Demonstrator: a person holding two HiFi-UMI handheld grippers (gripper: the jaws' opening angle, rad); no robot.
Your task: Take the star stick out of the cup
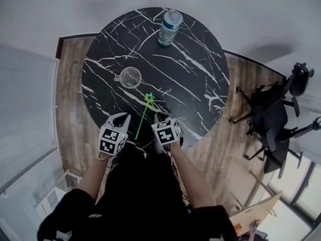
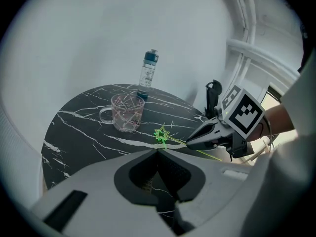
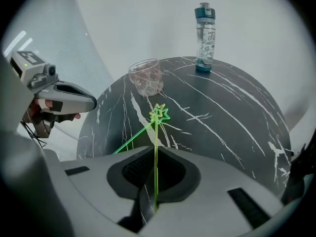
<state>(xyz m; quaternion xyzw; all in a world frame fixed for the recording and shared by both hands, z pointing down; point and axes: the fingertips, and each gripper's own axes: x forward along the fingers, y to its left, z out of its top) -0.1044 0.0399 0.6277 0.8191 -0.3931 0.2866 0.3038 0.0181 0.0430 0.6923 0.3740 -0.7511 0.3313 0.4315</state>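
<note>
Star stick [image 3: 156, 157] sits pinched in right gripper [image 1: 157, 119], outside the cup [image 1: 130, 77].

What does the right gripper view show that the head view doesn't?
Right gripper view only: the star stick running down its shaft into the right gripper's shut jaws.

Head view only: the office chair, the wooden floor, and the right gripper's marker cube.

Both: the marble table, the clear cup, the bottle, the left gripper and the stick's star end.
</note>
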